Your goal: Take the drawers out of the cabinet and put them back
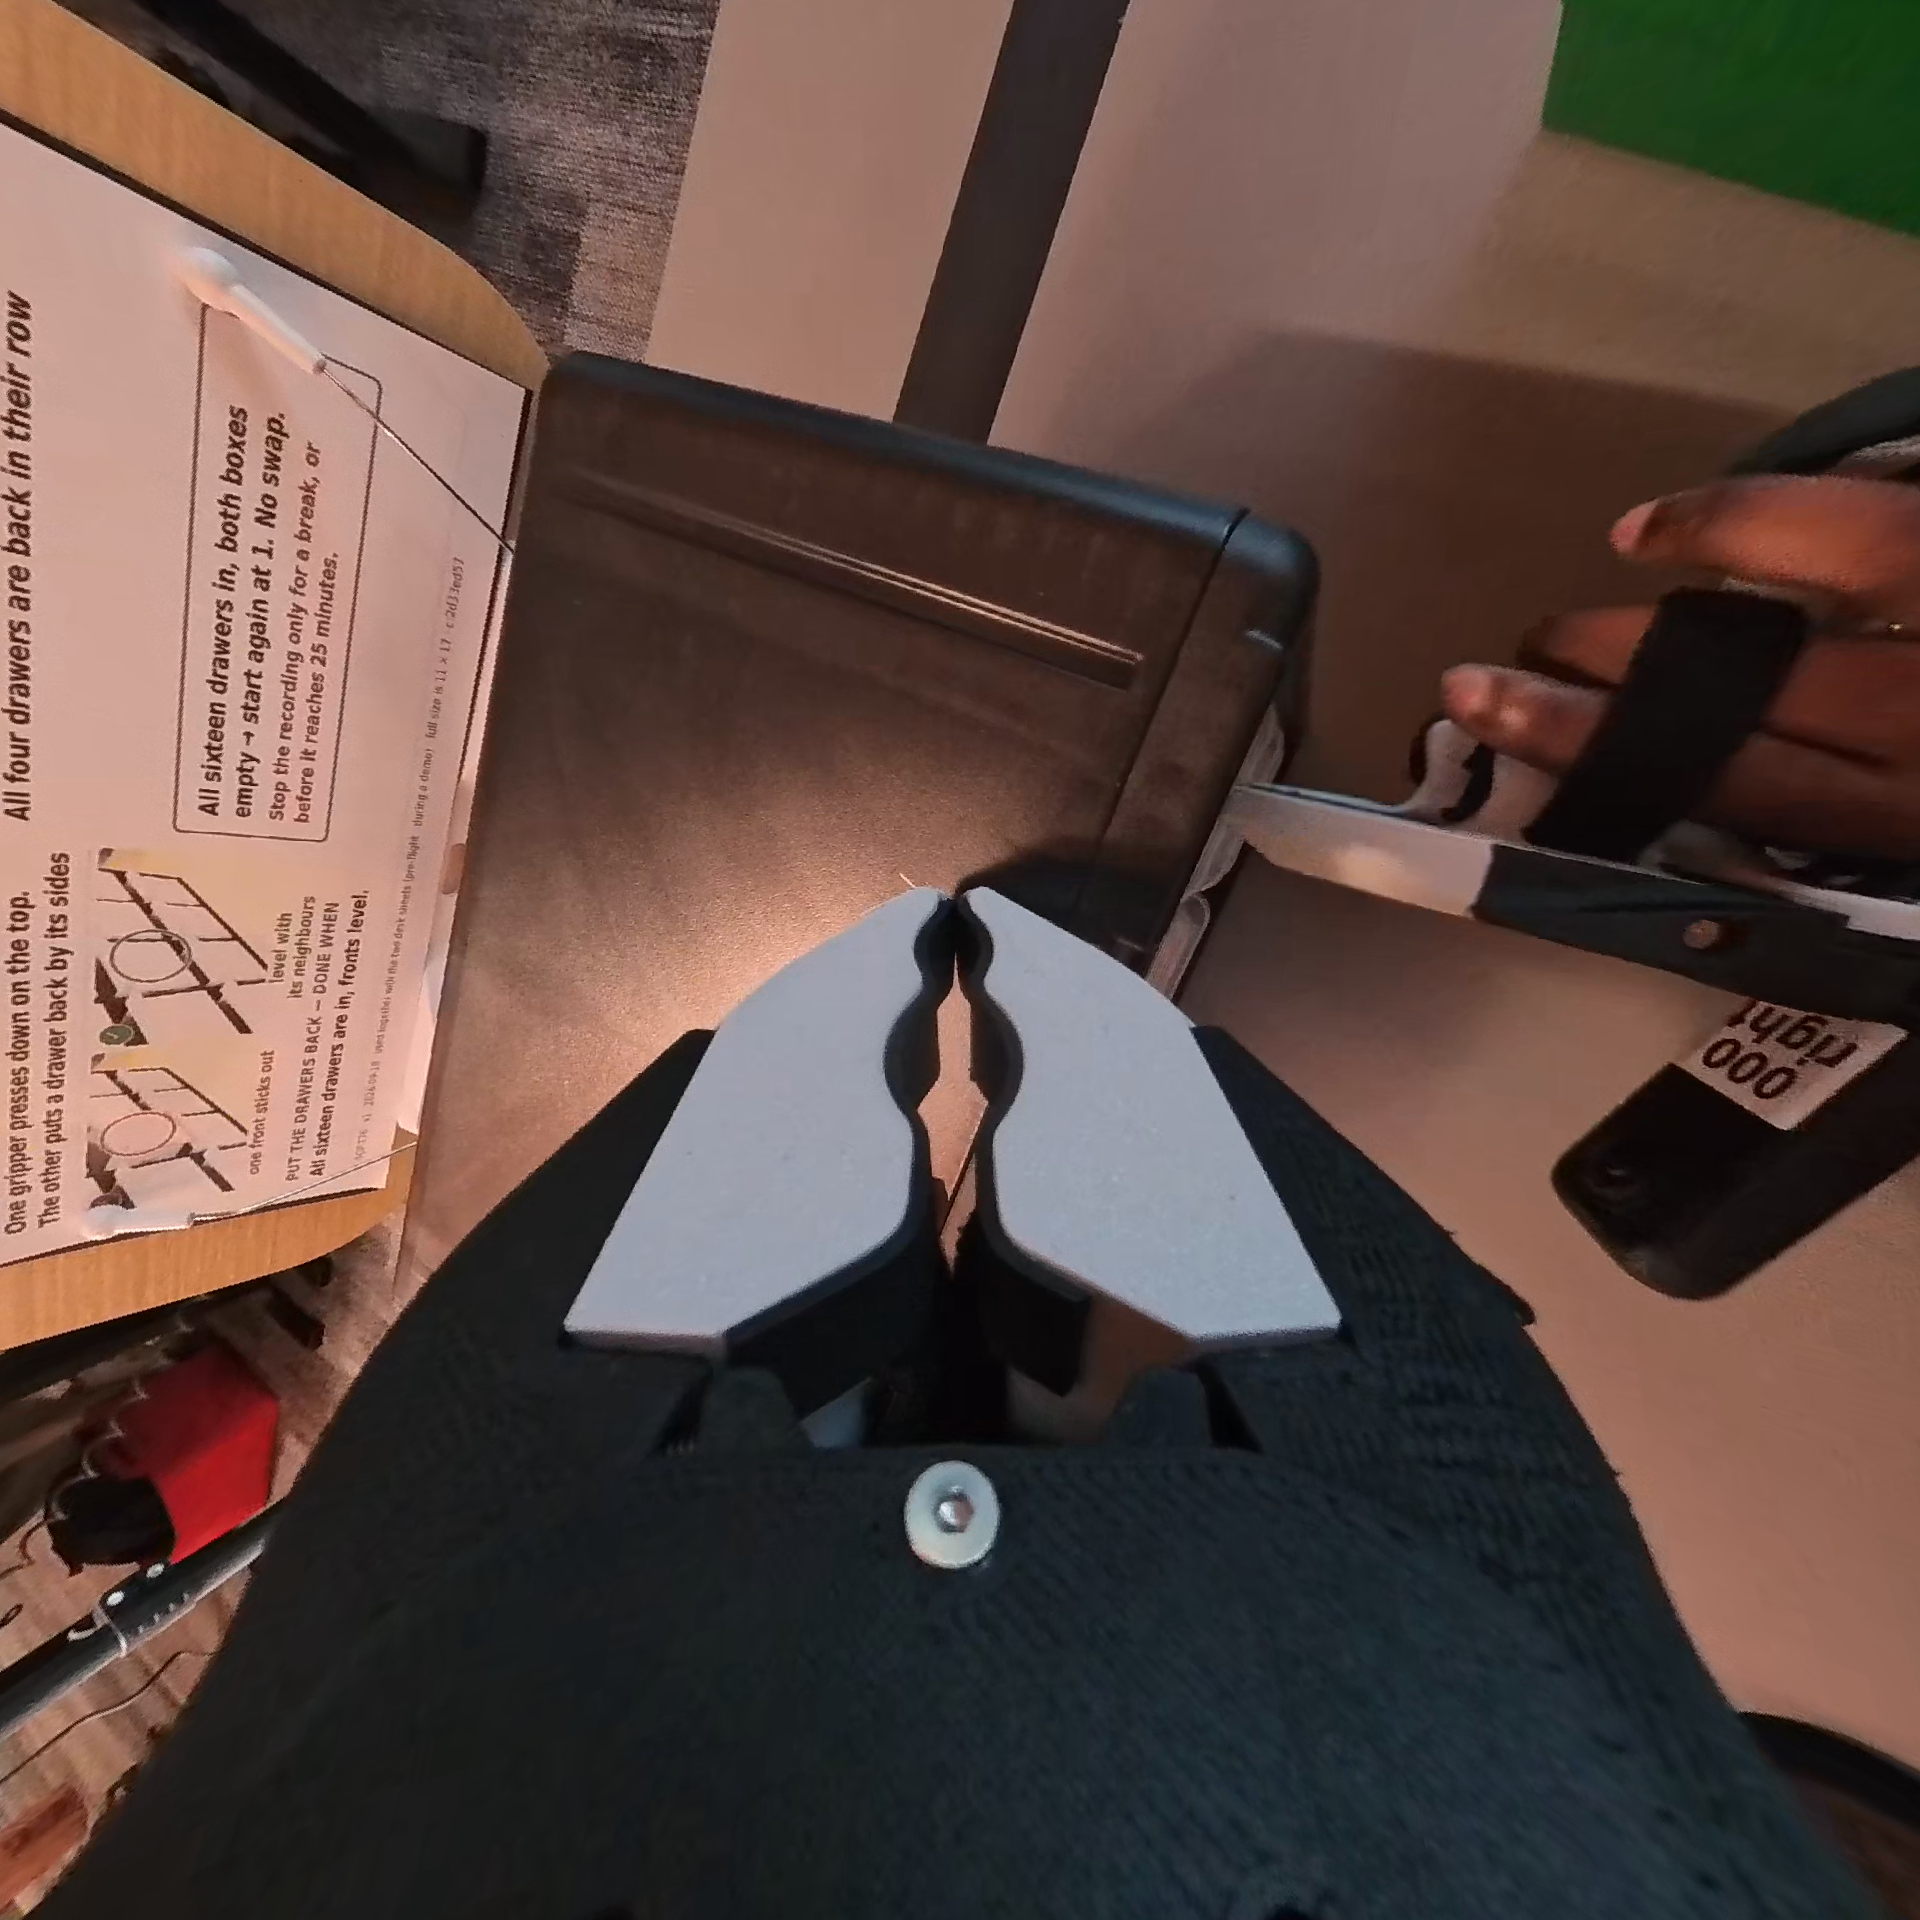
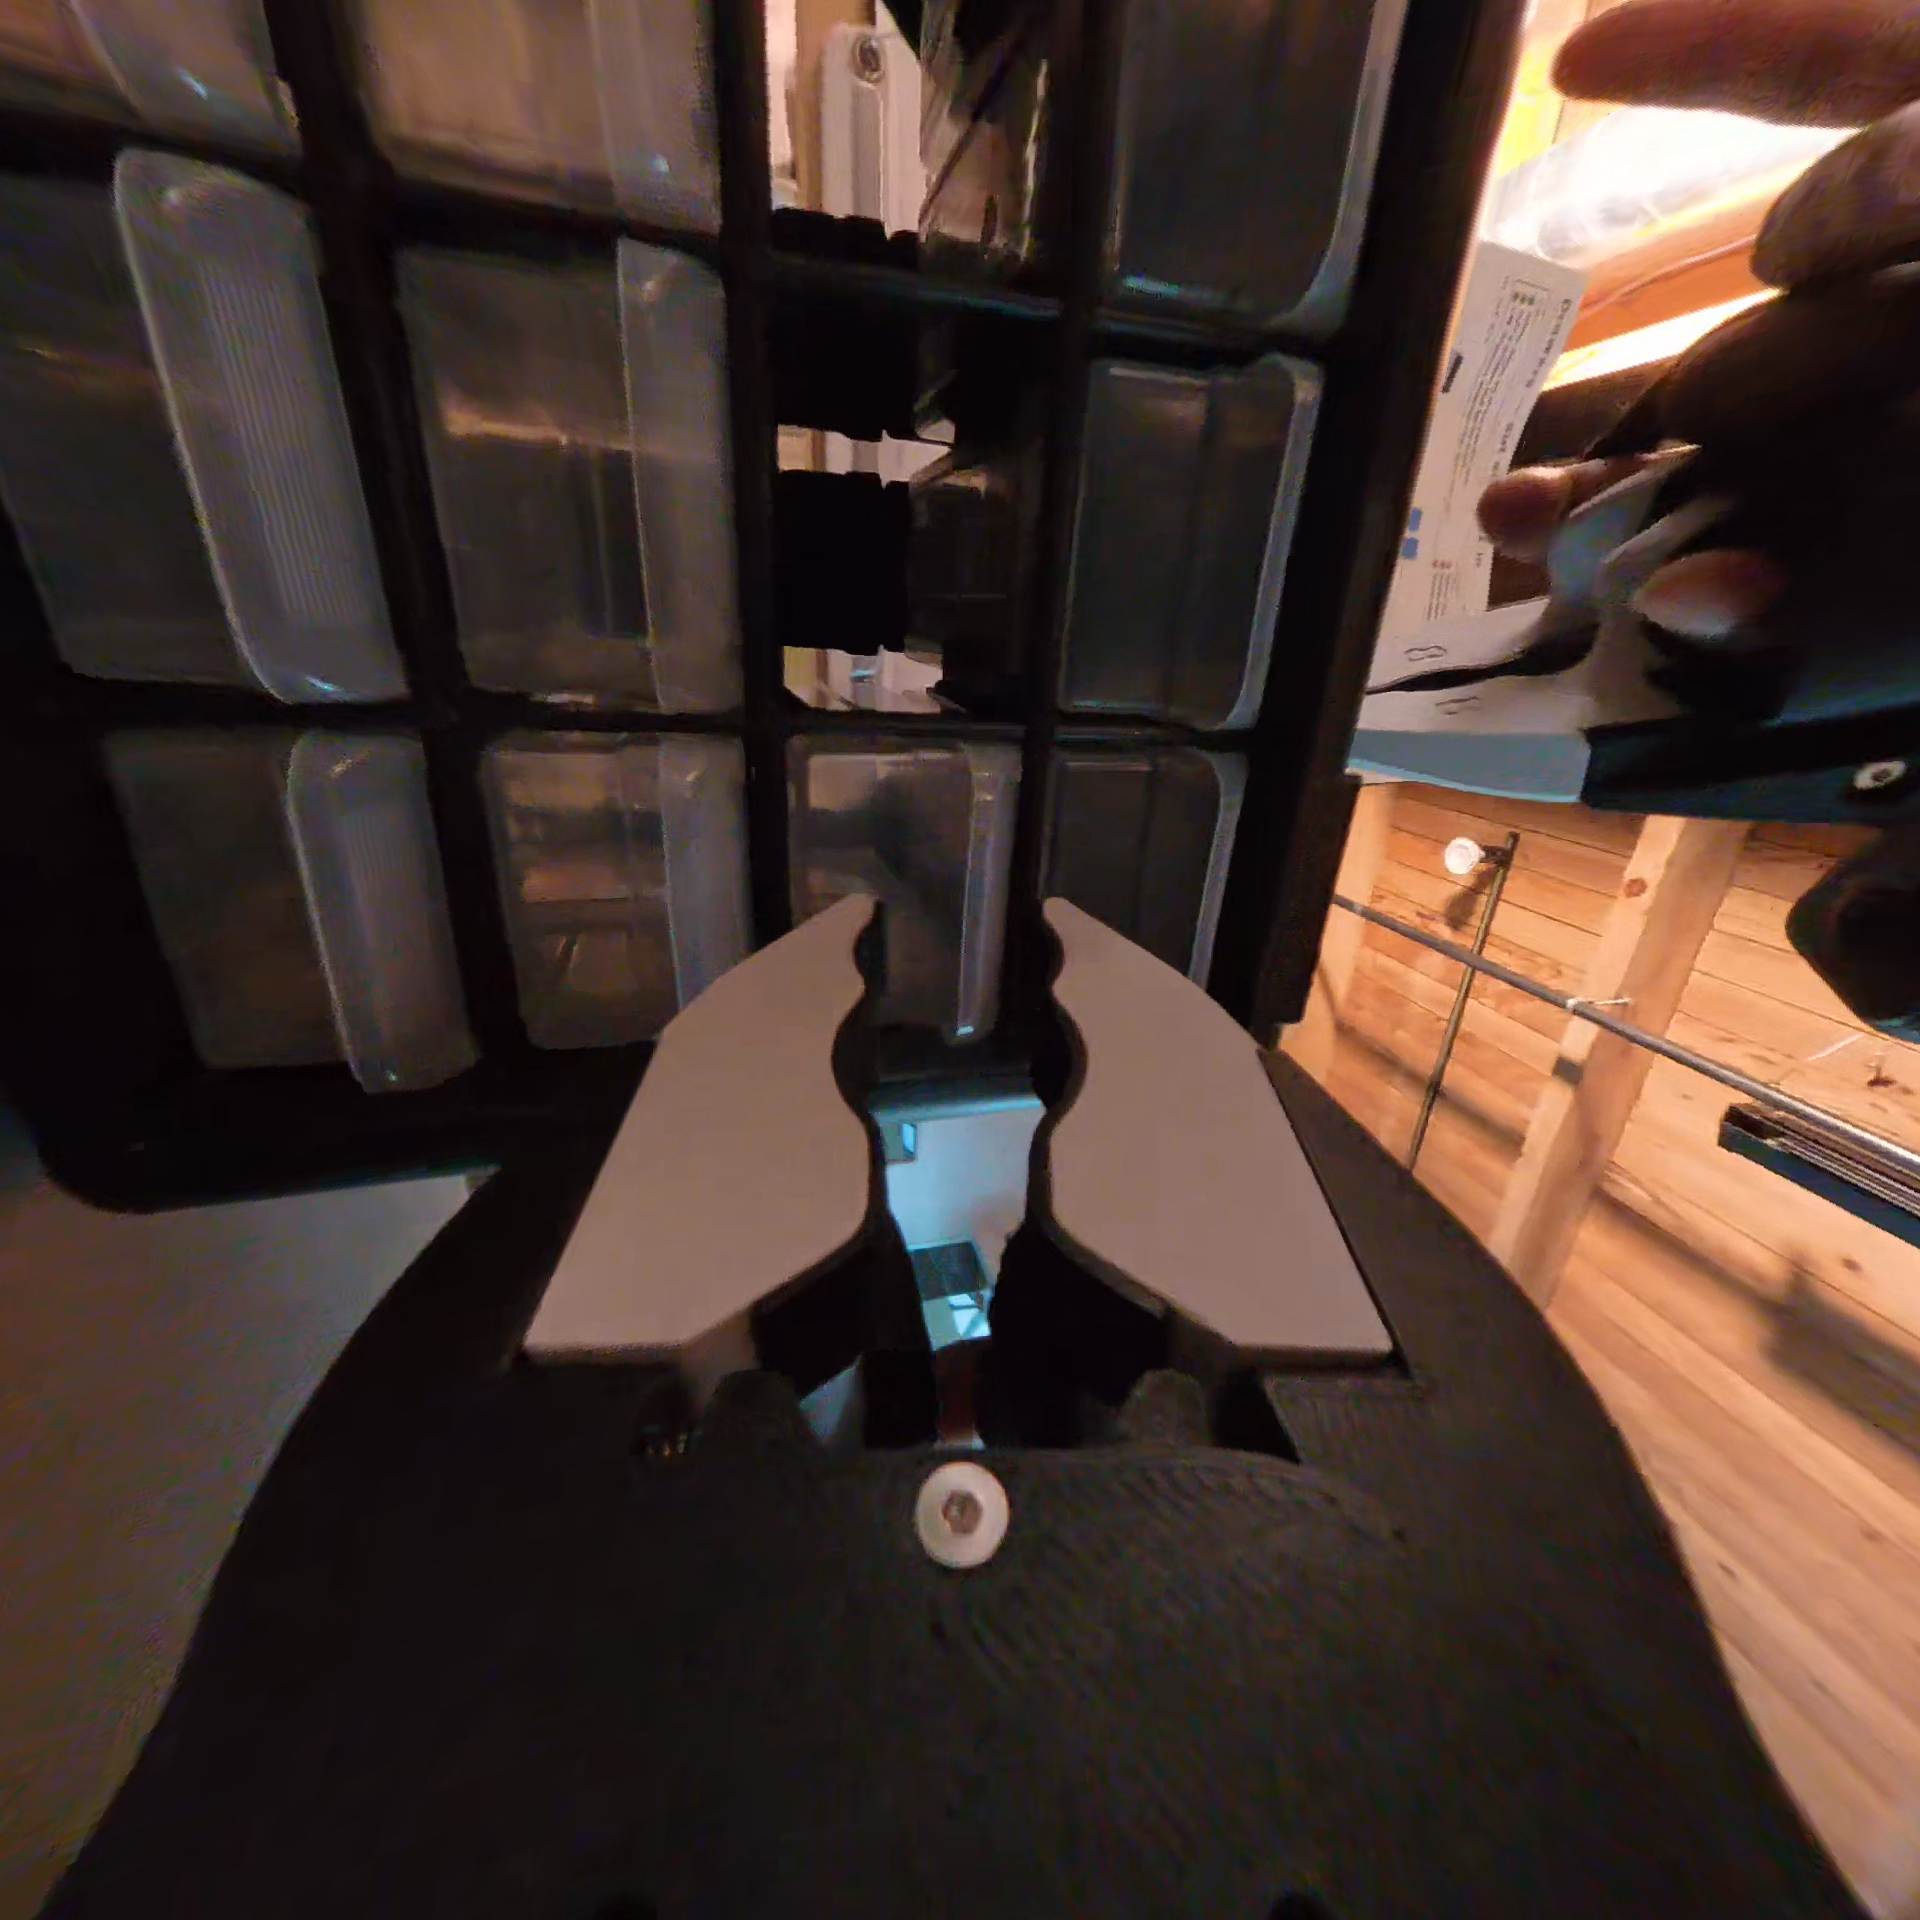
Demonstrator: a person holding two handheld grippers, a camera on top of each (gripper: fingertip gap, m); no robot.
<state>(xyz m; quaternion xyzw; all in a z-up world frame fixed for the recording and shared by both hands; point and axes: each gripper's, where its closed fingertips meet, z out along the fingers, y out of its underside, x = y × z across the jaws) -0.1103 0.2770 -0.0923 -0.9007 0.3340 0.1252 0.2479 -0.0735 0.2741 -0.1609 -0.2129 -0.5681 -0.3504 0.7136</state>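
The black cabinet [image 1: 831, 748] shows its top side in the left wrist view. My left gripper [image 1: 954, 916] is shut and empty, with its tips on that top. In the right wrist view the cabinet front [image 2: 758, 623] is a grid of clear plastic drawers [image 2: 582, 478], with empty slots [image 2: 904, 540] in one column. My right gripper [image 2: 961, 925] is at a clear drawer [image 2: 904, 831] at the edge row. Its jaws stand partly apart around the drawer's handle tab [image 2: 987, 883]. The right gripper [image 1: 1558, 883], held by a hand [image 1: 1714, 665], also shows in the left wrist view, reaching to the cabinet front.
A printed instruction sheet [image 1: 208, 727] lies on a wooden board [image 1: 447, 301] left of the cabinet. A red object [image 1: 197, 1444] and cables lie lower left. A hand [image 2: 1787, 436] and the other gripper's body [image 2: 1714, 758] sit by the cabinet's top. Wooden planks [image 2: 1662, 1351] lie to the right.
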